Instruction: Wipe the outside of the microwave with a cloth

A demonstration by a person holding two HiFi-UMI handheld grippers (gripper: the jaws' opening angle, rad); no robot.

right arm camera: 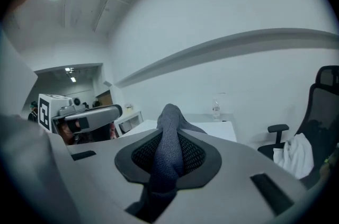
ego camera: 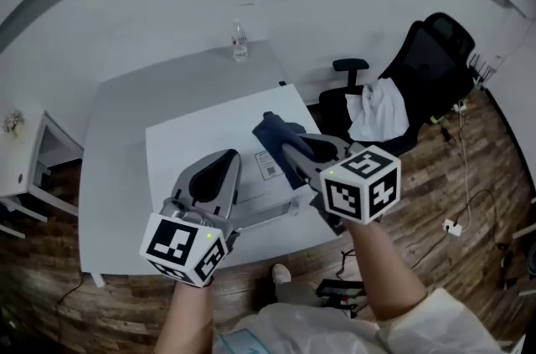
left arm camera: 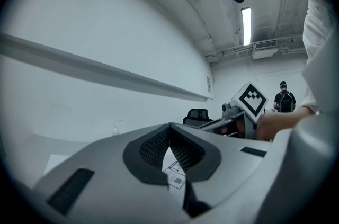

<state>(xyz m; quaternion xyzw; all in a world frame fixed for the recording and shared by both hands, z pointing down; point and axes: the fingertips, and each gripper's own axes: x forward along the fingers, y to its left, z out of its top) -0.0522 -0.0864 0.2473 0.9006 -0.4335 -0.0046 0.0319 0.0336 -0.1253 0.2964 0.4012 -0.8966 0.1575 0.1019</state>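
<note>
Blue cloth (right arm camera: 170,118) in right claw (right arm camera: 169,139); left claw (left arm camera: 169,137) empty

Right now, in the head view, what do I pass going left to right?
White side table → left tongs → water bottle → right tongs gripping the dark cloth → black office chair.

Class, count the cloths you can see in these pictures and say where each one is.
2. A dark blue cloth is clamped in the right gripper; a white cloth, perhaps a garment, drapes over the black chair. Others may be hidden.
</note>
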